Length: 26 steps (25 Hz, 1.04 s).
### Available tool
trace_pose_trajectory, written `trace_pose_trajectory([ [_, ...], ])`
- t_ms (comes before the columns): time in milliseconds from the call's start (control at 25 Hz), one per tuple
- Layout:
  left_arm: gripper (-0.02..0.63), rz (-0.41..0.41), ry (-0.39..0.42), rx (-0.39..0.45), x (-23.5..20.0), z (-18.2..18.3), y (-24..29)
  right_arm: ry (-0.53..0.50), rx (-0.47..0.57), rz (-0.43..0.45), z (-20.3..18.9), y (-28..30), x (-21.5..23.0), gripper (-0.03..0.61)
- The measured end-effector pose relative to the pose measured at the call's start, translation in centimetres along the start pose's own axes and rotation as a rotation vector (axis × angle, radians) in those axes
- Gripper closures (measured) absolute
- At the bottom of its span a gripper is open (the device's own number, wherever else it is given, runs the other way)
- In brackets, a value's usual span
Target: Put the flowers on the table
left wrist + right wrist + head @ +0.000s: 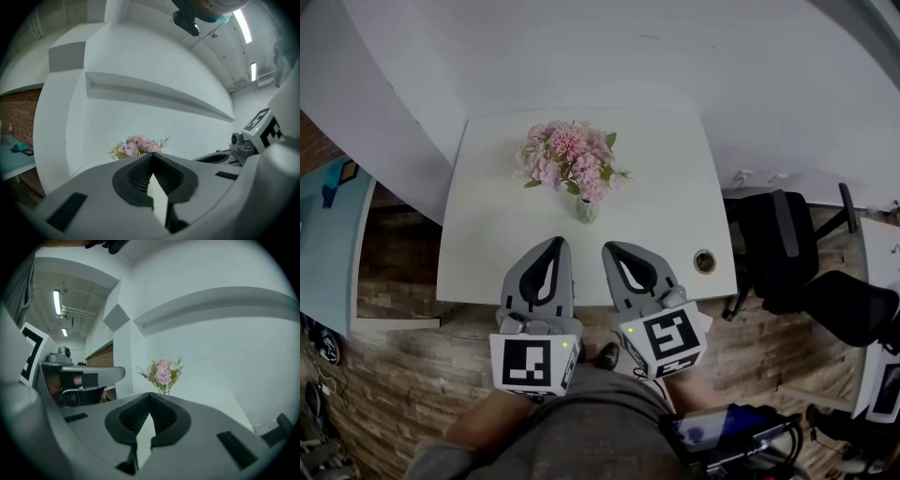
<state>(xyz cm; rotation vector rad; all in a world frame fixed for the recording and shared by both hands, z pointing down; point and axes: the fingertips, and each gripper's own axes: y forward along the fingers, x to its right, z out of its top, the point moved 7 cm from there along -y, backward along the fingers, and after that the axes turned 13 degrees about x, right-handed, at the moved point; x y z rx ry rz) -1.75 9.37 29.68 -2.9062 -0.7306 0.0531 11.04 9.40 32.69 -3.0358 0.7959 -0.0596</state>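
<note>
There are two grippers, one in each hand. The jaws of the left gripper [554,243] [152,155] are pressed together at the tips, and nothing is between them. The jaws of the right gripper [610,248] [150,395] are also pressed together and carry nothing. The two grippers are side by side over the near edge of the surface [487,234], close to each other but not touching, and both point to the far side. Neither of them touches any object. Each gripper has one marker cube at its near end, so there are two cubes: the left one [532,364] and the right one [667,342].

There is one bunch of pink flowers [570,161] [138,145] [162,371]. It stands upright in one small vase [586,210] on the white surface, near the middle, a little beyond the tips of the jaws and apart from them. On the surface I see also one round hole [704,261] near the right near corner. To the right of the surface stands a black office chair [783,246] on the wooden floor [394,272].
</note>
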Motion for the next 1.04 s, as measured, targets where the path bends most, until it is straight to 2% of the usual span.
trace_pose_trajectory([
  [240,0.607,0.005,-0.005,-0.012,1.0,0.5,-0.7,-0.009,0.023,0.003,1.2,-0.8,-0.3,0.572],
  [400,0.607,0.005,-0.004,0.02,1.2,1.0,-0.3,-0.02,0.053,0.003,1.7,-0.9,-0.1,0.572],
  [1040,0.607,-0.014,-0.012,0.011,1.9,0.5,0.5,-0.007,0.053,-0.009,1.5,-1.3,0.9,0.572],
])
